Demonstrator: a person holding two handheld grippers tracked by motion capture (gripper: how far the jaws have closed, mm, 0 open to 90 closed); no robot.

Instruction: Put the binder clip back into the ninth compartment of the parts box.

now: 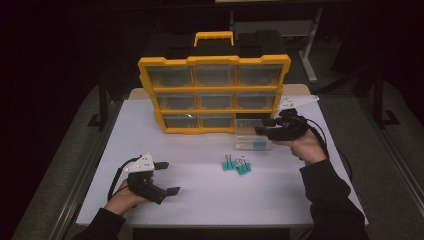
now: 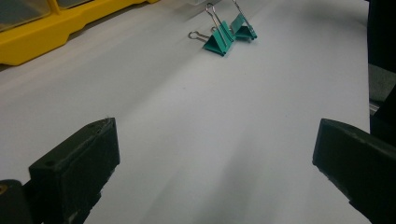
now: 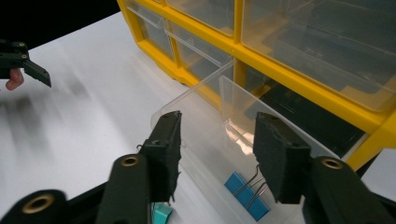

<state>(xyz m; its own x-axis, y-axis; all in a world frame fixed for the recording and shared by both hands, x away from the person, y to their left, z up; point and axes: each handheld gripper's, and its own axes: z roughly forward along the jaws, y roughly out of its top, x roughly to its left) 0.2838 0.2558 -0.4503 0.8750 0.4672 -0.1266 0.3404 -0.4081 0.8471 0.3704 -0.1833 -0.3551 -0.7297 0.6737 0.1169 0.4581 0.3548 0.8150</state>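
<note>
A yellow organizer (image 1: 214,95) with clear drawers stands upright at the back of the white table (image 1: 200,200). Its bottom right drawer (image 1: 252,141) is pulled out onto the table. In the right gripper view a blue binder clip (image 3: 245,193) lies inside that drawer (image 3: 205,102). My right gripper (image 3: 217,144) hovers over the drawer with its jaws apart and nothing between them. Two teal binder clips (image 1: 236,165) sit on the table in front of the drawer. My left gripper (image 1: 170,177) rests near the front left, open and empty, pointing toward the clips (image 2: 219,41).
The organizer's yellow base (image 2: 56,32) runs along the far side. A teal clip (image 3: 161,214) peeks out under the right gripper's jaw. The table's right edge lies close behind the right forearm (image 1: 325,185). Bare white surface stretches between the left gripper and the clips.
</note>
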